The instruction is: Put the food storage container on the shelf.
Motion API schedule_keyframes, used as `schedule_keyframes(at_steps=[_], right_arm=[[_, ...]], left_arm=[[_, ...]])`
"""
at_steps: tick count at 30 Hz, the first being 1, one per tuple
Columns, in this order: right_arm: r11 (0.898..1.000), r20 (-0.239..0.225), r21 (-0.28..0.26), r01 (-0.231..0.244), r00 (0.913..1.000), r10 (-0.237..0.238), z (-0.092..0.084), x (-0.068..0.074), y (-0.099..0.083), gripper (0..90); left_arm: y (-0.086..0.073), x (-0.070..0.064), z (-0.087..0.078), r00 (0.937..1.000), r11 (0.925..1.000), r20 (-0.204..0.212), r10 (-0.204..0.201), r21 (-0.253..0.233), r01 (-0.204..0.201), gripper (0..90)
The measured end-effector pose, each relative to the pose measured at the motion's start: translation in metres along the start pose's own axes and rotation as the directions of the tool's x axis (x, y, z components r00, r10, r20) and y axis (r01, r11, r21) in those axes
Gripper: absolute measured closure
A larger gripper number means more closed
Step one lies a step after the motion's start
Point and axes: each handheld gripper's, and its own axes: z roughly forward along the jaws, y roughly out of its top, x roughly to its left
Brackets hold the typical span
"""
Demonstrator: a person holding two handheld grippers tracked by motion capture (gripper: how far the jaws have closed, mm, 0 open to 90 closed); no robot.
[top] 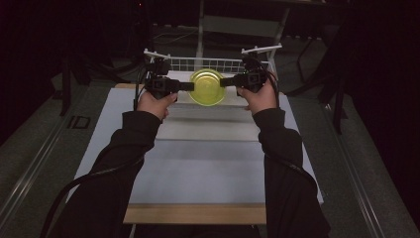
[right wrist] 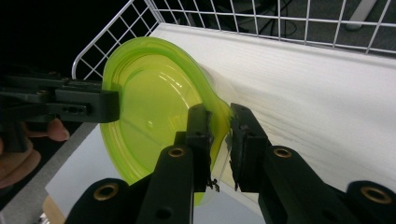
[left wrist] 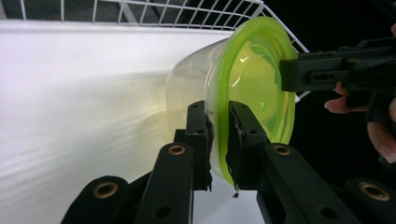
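Over the white table [top: 198, 163], both tongs pinch the green-lidded container's [top: 207, 87] opposite rims.

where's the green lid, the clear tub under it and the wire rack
green lid [left wrist: 254, 79]: left gripper view, middle of its face
clear tub [left wrist: 189, 81]: left gripper view, side wall
wire rack [right wrist: 280, 18]: right gripper view, back grid

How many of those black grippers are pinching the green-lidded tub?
2. The left gripper pinches the green-lidded tub at its left rim, the right gripper at its right rim, above the table.
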Motion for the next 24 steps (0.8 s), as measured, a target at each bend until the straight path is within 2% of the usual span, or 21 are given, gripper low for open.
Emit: schedule_keyframes(at_steps=[4, 6, 9, 13, 17, 22, 24], right_arm=[[0.999, -0.017, 0.023, -0.035, 0.9992, 0.036, 0.003, -0.007, 0.007, 79.0], [0.998, -0.024, 0.038, -0.051, 0.9983, 0.052, 0.005, -0.010, 0.010, 78.4], [0.998, 0.001, 0.046, -0.044, 0.9991, 0.044, 0.007, -0.013, 0.013, 76.2], [0.998, 0.014, 0.031, -0.047, 0.9988, 0.046, 0.010, -0.015, 0.016, 73.9], [1.000, 0.028, 0.020, -0.021, 0.9994, 0.020, 0.017, -0.015, 0.017, 64.4], [1.000, 0.062, 0.007, 0.006, 0.9981, -0.007, 0.024, -0.016, 0.020, 52.7], [1.000, 0.076, 0.006, 0.020, 0.9969, -0.021, 0.025, -0.014, 0.021, 50.7]], left_arm=[[0.003, 0.001, 0.003, 1.0000, 0.9998, -0.004, -0.006, -0.017, 0.006, 78.6], [0.004, 0.002, 0.005, 1.0000, 0.9997, -0.007, 0.003, -0.025, -0.004, 77.9], [0.005, 0.003, 0.010, 0.9998, 0.9998, -0.020, 0.009, -0.019, -0.009, 73.5], [0.004, 0.009, 0.016, 0.9999, 0.9998, -0.013, 0.000, -0.021, 0.000, 68.9], [0.004, 0.012, 0.018, 0.9996, 0.9993, -0.009, -0.025, -0.028, 0.025, 62.1], [0.005, 0.013, 0.021, 0.9993, 0.9992, -0.032, -0.020, -0.036, 0.019, 51.8], [0.006, 0.013, 0.022, 0.9991, 0.9990, -0.036, -0.022, -0.040, 0.020, 50.6]])
